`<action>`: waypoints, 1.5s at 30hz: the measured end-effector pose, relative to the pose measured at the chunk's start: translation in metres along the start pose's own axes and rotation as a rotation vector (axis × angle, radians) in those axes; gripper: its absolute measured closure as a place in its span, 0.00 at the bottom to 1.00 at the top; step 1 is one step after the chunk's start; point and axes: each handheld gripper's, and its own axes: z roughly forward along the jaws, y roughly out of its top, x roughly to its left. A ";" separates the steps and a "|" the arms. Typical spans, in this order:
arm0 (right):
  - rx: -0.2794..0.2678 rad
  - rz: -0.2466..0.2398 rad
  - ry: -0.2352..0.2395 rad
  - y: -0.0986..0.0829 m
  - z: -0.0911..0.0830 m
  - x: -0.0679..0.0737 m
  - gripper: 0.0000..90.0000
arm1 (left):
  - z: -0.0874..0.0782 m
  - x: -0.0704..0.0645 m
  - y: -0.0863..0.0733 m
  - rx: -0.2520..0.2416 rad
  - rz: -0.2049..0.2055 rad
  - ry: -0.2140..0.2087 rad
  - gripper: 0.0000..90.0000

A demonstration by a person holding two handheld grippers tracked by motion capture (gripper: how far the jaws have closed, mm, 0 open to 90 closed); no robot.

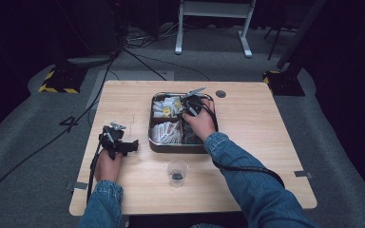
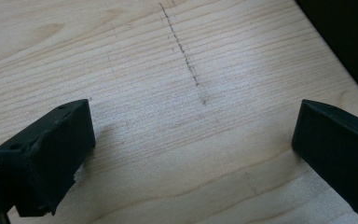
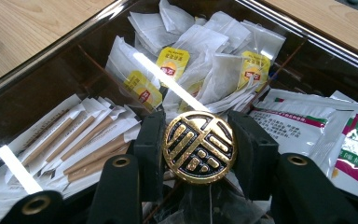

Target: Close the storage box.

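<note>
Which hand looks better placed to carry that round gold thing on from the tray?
Right. The right gripper is clamped on the gold medallion over the tray. The left gripper is open over bare table.

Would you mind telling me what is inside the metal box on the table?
The box holds tea bags, paper-wrapped sticks and printed sachets in separate compartments. The right gripper, clamped on a round gold knob, hides what lies beneath.
</note>
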 end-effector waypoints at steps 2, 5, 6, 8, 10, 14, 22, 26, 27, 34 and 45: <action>-0.001 -0.001 -0.001 0.000 0.001 -0.001 0.65 | 0.000 0.000 0.000 0.000 0.000 0.000 0.00; -0.002 -0.001 -0.004 0.000 0.002 -0.002 0.65 | 0.000 0.000 0.000 0.000 0.000 0.000 0.00; 0.000 -0.002 -0.005 0.000 0.002 -0.003 0.65 | 0.000 0.000 0.000 0.000 0.000 0.000 0.00; 0.007 0.003 -0.007 0.000 0.003 -0.004 0.65 | 0.000 0.000 0.000 0.000 0.000 0.000 0.00; 0.007 -0.003 -0.005 0.000 0.004 -0.004 0.65 | 0.000 0.000 0.000 0.000 0.000 0.000 0.00; 0.004 -0.011 -0.013 0.000 0.004 -0.002 0.65 | 0.000 0.000 0.000 0.000 0.000 0.000 0.00; 0.006 -0.010 -0.009 -0.001 0.005 -0.002 0.65 | 0.000 0.000 0.000 -0.001 0.000 0.000 0.00; 0.005 -0.007 -0.004 -0.001 0.004 -0.003 0.65 | 0.000 0.000 0.000 0.000 0.000 0.000 0.00; 0.004 -0.006 -0.002 -0.001 0.004 -0.003 0.65 | 0.000 0.000 0.000 0.000 0.000 0.000 0.00; -0.015 0.014 0.011 -0.001 0.003 -0.004 0.59 | 0.000 0.000 0.000 0.000 0.000 -0.001 0.00; -0.083 0.024 0.037 0.003 -0.016 -0.006 0.45 | 0.000 0.000 0.000 -0.001 0.005 -0.002 0.00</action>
